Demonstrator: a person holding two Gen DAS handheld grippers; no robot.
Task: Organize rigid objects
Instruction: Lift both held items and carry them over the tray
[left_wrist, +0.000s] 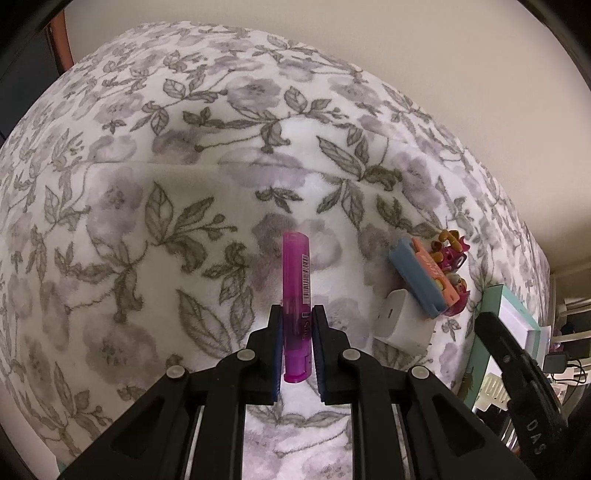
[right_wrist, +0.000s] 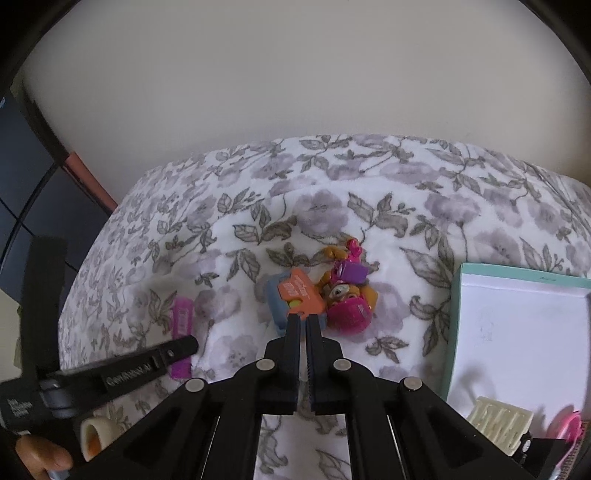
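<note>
Your left gripper (left_wrist: 295, 314) is clamped on the lower part of a translucent purple tube (left_wrist: 295, 291), maybe a glue stick or marker, with its long end sticking out beyond the fingertips over the floral blanket (left_wrist: 147, 206). The grip looks centred, so carry it steadily and avoid swinging that free end.

Your right gripper (right_wrist: 303, 321) has its jaws fully closed with nothing visibly between them, tips just at the near edge of the blue-and-orange eraser (right_wrist: 295, 295), which touches the pink toy figure (right_wrist: 347, 291). A white charger cube (left_wrist: 402, 325) lies just beside them.

The likely destination is the teal-rimmed box (right_wrist: 458, 306) at the blanket's right edge. Bring the tube across above the eraser and toy, lower it inside the rim, and only then release. Keep the right gripper clear of that path.
</note>
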